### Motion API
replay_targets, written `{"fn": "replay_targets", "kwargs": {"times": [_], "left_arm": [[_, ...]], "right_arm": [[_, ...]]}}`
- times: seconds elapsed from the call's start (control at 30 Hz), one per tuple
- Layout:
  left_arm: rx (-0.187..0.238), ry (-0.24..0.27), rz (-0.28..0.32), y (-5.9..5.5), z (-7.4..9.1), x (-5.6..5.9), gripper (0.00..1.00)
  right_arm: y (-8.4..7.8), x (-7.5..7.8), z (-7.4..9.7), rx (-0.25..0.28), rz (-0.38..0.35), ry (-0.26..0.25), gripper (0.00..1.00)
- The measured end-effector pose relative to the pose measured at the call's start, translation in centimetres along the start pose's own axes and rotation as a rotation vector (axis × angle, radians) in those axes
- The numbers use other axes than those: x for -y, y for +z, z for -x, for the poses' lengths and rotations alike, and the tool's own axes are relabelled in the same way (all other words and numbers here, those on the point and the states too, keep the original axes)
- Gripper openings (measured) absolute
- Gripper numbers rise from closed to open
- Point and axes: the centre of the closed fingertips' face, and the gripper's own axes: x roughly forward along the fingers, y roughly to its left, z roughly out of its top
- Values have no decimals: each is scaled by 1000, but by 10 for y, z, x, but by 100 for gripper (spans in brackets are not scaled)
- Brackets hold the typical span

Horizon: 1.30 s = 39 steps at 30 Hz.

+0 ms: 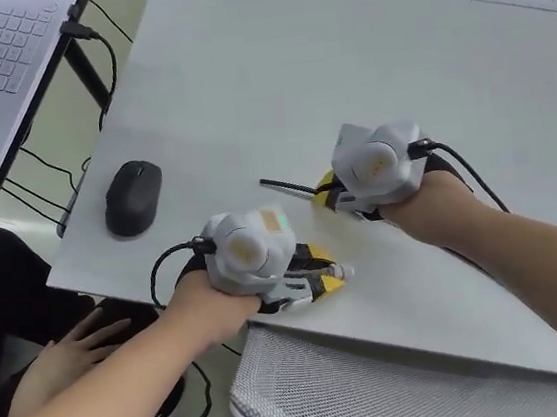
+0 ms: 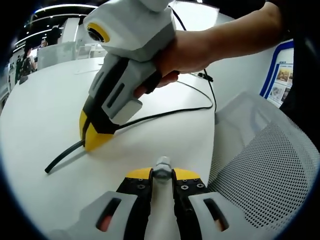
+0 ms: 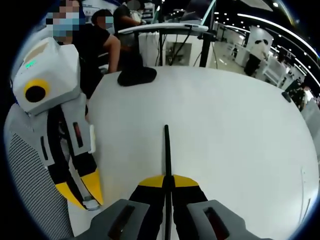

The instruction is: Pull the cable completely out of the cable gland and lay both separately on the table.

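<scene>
- Carrying everything is the white table; both grippers work low over its near edge, with bare top beside them for laying parts down.
- mesh chair back sits just below that near edge.
- right gripper: jaws pressed together on the black cable. A short free end pokes ahead toward the left edge, and the rest trails behind across the table.
- left gripper: jaw tips pinch the grey cable gland, facing the right gripper but apart from it.
- mouse lies near the left edge, well apart from the work.
- The cable runs clear of the gland, with nothing threaded through; judged pulled out.
- The gland is just beside the near edge. Neither piece is set down yet, so each grip looks kept only for placing.
</scene>
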Motion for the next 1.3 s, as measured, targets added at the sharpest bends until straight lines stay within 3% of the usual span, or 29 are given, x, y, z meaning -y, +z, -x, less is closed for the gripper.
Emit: {"fn": "replay_targets", "kwargs": {"times": [0.07, 0.47, 0.9, 1.13, 1.3], "left_arm": [[-12, 15, -27, -2, -1, -2, 16], [-6, 28, -21, -1, -1, -6, 16], [-25, 25, -33, -1, -1, -5, 17], [-13, 42, -20, 2, 1, -8, 20], [-16, 43, -30, 3, 3, -6, 21]], "right_arm": [[0, 0, 0, 2, -4, 0, 0], [1, -2, 1, 3, -27, 5, 1], [5, -2, 3, 14, -56, -23, 14], [8, 2, 15, 26, -72, -48, 20], [17, 6, 34, 74, -85, -93, 21]]}}
